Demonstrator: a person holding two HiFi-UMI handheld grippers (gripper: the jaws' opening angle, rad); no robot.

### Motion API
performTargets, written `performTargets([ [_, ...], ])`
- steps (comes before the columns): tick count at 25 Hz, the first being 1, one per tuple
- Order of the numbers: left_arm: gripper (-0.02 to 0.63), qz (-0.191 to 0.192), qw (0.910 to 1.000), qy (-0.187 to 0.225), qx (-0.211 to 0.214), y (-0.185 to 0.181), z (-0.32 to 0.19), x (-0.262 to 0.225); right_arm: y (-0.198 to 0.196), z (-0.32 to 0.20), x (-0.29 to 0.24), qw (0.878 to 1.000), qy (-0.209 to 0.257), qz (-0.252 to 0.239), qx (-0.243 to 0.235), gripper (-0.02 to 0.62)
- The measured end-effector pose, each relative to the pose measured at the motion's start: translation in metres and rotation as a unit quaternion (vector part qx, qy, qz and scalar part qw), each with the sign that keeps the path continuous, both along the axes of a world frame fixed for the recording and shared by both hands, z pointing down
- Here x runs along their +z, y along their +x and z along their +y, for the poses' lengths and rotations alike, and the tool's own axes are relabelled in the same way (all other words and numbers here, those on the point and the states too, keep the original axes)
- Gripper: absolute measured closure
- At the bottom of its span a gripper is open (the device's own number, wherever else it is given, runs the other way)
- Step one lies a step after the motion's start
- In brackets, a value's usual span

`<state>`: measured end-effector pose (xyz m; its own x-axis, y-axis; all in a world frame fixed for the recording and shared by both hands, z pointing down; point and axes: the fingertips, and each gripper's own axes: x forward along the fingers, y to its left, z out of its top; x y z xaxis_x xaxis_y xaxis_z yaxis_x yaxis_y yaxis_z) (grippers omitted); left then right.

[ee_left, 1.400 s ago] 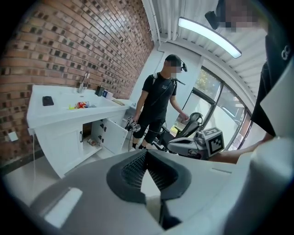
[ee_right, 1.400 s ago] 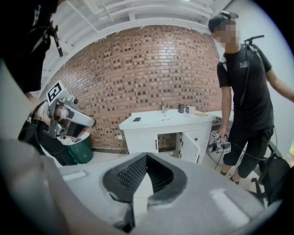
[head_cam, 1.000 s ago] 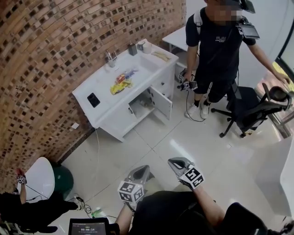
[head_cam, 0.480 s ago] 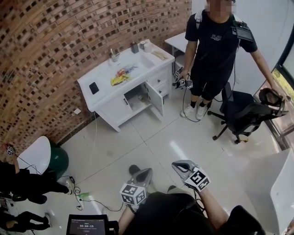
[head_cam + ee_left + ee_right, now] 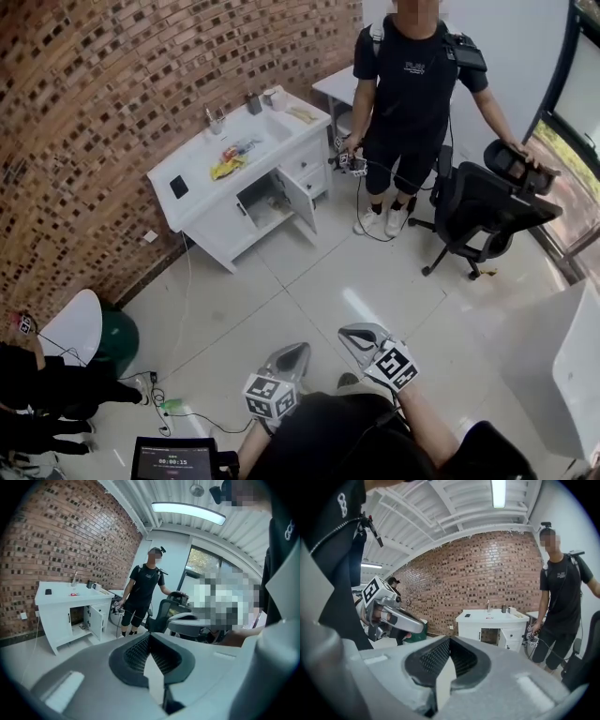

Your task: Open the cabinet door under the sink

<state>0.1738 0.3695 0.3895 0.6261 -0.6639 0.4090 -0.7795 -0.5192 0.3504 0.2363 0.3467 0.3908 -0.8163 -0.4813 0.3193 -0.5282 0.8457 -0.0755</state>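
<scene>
While you hold both tools low at the bottom centre of the head view, the left gripper and the right gripper each have their jaws pressed together with nothing between them. The white sink cabinet stands against the brick wall in the upper left of the frame, well apart from both grippers. Its cabinet door is swung open. A person stands just right of the cabinet, beside an office chair.

Head view: high, steeply down, far from cabinet. Gripper views: low, near-level, distant; all share cabinet, person.
</scene>
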Motion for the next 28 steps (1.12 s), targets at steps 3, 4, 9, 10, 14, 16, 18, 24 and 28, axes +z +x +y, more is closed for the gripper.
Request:
performTargets([
  [3,0.591,0.005,0.9998,0.004,0.018,0.012,0.009,-0.005,0.007,0.010,0.001,1.000,-0.004,0.007,0.011,0.604],
  [4,0.591,0.006,0.9998,0.006,0.020,0.013,0.011,-0.007,0.009,0.013,0.002,1.000,-0.008,0.007,0.018,0.603],
  [9,0.591,0.016,0.9998,0.008,-0.009,-0.003,0.018,-0.014,0.005,0.021,0.002,0.999,-0.024,0.000,0.032,0.603],
  [10,0.591,0.018,0.9997,0.006,-0.017,-0.009,0.020,-0.013,-0.001,0.023,0.000,0.999,-0.021,0.002,0.024,0.604],
  [14,0.591,0.016,0.9992,0.005,-0.038,-0.030,0.028,-0.007,-0.033,0.033,-0.014,1.000,0.003,0.006,-0.015,0.603],
  [16,0.591,0.017,0.9988,0.007,-0.046,-0.030,0.029,-0.007,-0.041,0.035,-0.018,0.999,0.011,0.006,-0.032,0.603],
  [18,0.591,0.022,0.9983,0.009,-0.054,-0.024,0.031,-0.008,-0.042,0.040,-0.018,0.999,0.012,0.011,-0.048,0.603],
  [24,0.591,0.024,0.9979,0.011,-0.060,-0.019,0.043,-0.009,-0.040,0.057,-0.012,0.998,0.011,0.026,-0.063,0.603],
  [28,0.591,0.029,0.9971,0.012,-0.069,-0.016,0.052,-0.006,-0.033,0.067,-0.007,0.997,0.014,0.031,-0.066,0.604],
])
